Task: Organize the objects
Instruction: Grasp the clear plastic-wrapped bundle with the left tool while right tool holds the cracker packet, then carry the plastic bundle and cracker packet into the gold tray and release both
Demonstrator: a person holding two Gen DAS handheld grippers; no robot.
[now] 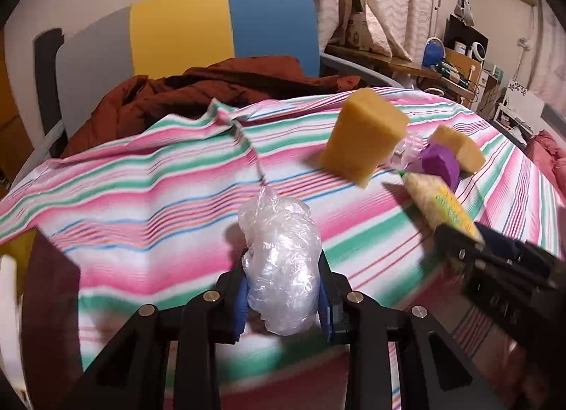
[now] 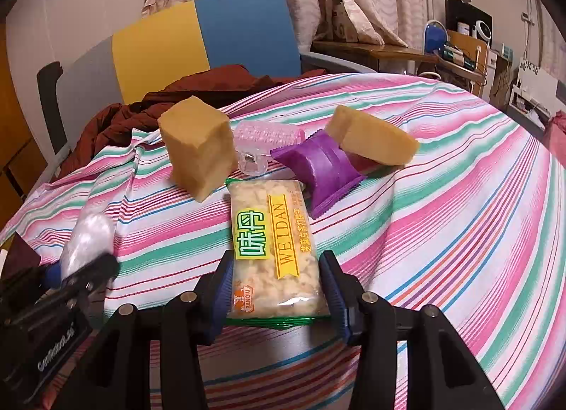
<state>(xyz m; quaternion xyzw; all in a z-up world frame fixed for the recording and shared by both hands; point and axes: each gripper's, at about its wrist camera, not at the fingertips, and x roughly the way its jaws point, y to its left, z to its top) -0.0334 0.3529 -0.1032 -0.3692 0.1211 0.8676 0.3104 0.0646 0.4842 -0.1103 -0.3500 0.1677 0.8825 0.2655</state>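
Observation:
My left gripper (image 1: 283,289) is shut on a crumpled clear plastic bag (image 1: 279,258), held over the striped cloth (image 1: 141,197); the bag also shows at the left of the right wrist view (image 2: 88,236). My right gripper (image 2: 277,289) is shut on a clear snack packet with a yellow label (image 2: 272,243); the packet also shows in the left wrist view (image 1: 442,205). Ahead of the packet lie a yellow sponge block (image 2: 198,151), a pink transparent clip (image 2: 261,148), a purple wrapped packet (image 2: 322,173) and a second yellow sponge (image 2: 371,137).
The striped cloth (image 2: 460,197) covers a rounded surface. A dark red garment (image 1: 198,91) is heaped at its far edge, before a yellow and blue chair back (image 1: 226,24). A cluttered desk (image 1: 452,59) and curtains stand at the back right.

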